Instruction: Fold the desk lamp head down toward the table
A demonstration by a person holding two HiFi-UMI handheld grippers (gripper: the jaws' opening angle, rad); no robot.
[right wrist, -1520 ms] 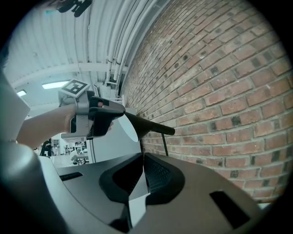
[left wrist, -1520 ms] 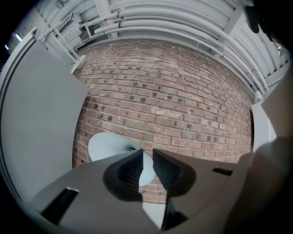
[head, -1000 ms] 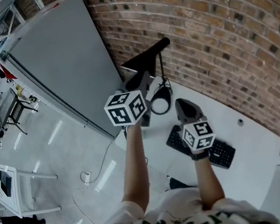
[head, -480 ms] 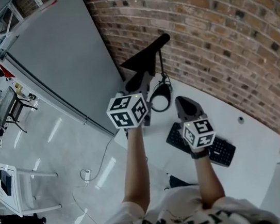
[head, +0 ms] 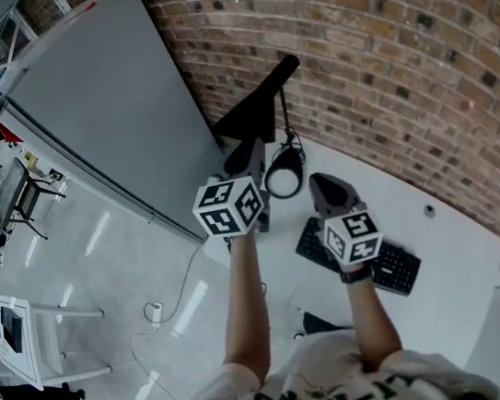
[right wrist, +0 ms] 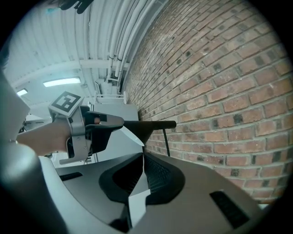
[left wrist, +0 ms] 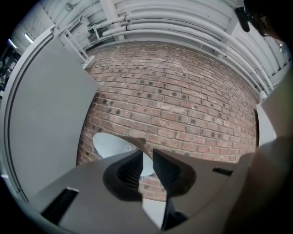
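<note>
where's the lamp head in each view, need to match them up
Head view: lamp head upper centre, a black wedge slanting up to the right.
Left gripper view: lamp head left of centre, pale underside showing, reaching in between the jaws.
Right gripper view: lamp head at centre, a level black bar, left gripper on its left end.
Shared landmark: the brick wall behind it.

White table [head: 451, 239] bears black keyboard [head: 400, 270]; desk lamp [head: 258, 100] stands beside.
</note>
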